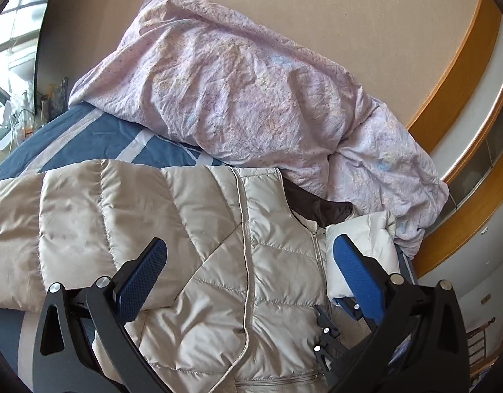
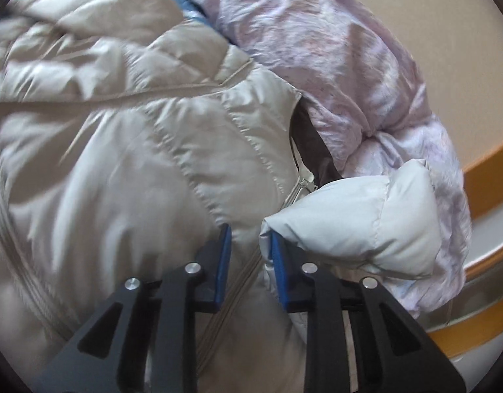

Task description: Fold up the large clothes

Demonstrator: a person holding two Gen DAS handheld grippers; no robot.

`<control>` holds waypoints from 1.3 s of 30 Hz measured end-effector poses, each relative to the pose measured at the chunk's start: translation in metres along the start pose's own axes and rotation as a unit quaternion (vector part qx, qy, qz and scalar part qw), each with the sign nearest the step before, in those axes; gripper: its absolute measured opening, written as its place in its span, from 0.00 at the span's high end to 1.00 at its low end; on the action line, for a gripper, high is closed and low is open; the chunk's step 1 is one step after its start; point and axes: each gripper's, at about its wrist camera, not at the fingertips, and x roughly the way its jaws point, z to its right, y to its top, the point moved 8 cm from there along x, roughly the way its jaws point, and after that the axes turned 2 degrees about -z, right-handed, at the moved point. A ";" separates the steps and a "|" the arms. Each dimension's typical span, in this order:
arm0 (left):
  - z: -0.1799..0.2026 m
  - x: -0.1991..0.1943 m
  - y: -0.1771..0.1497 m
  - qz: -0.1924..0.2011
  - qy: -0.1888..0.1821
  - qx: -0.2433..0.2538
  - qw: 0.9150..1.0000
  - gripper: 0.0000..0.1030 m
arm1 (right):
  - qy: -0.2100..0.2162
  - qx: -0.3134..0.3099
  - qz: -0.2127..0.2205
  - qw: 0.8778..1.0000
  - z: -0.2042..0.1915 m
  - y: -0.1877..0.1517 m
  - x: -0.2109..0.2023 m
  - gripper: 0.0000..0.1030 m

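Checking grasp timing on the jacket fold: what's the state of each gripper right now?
Left gripper: wide open, holding nothing, above the jacket.
Right gripper: slightly open, jacket fabric in the gap, not visibly clamped.

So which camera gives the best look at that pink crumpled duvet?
The left wrist view: the pink duvet lies almost whole behind the puffer jacket. The right wrist view shows only a blurred part of it.
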 end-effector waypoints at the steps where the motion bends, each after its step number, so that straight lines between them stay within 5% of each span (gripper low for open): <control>1: 0.001 0.001 -0.001 -0.001 -0.003 0.000 1.000 0.01 | -0.010 -0.021 0.000 1.000 -0.005 0.000 -0.003 0.76; 3: 0.005 0.002 -0.002 0.000 -0.017 -0.003 1.000 0.01 | -0.026 -0.031 0.006 0.999 -0.006 0.003 -0.007 0.76; 5: 0.009 0.000 -0.002 0.003 -0.020 0.002 1.000 0.01 | -0.093 -0.092 0.012 0.991 -0.011 0.008 -0.012 0.76; 10: 0.018 -0.018 0.006 0.028 -0.017 0.030 0.999 0.01 | -0.105 -0.077 0.035 0.991 -0.007 0.012 -0.034 0.71; 12: 0.022 -0.018 0.006 0.028 -0.016 0.039 0.999 0.01 | -0.086 -0.044 0.049 0.994 0.003 0.010 -0.044 0.51; 15: 0.032 -0.009 0.001 0.015 -0.018 0.050 0.998 0.01 | -0.012 0.047 0.058 0.997 0.034 -0.001 -0.056 0.50; 18: 0.046 0.011 -0.009 -0.006 -0.019 0.059 0.998 0.01 | 0.058 0.187 0.053 0.979 0.091 -0.023 -0.052 0.50; 23: 0.089 0.051 -0.035 -0.044 -0.016 0.091 0.995 0.01 | 0.043 0.334 -0.023 0.941 0.146 -0.081 -0.001 0.54; 27: 0.122 0.084 -0.054 -0.053 0.018 0.144 0.988 0.01 | 0.040 0.398 -0.058 0.915 0.152 -0.111 0.033 0.54; 31: 0.132 0.120 -0.067 -0.053 0.089 0.199 0.975 0.01 | 0.049 0.438 -0.072 0.895 0.147 -0.123 0.055 0.54; 36: 0.107 0.159 -0.076 -0.093 0.162 0.208 0.960 0.01 | 0.069 0.444 -0.108 0.887 0.133 -0.130 0.077 0.51; 39: 0.092 0.171 -0.084 -0.122 0.157 0.188 0.962 0.01 | 0.084 0.452 -0.116 0.880 0.130 -0.134 0.085 0.50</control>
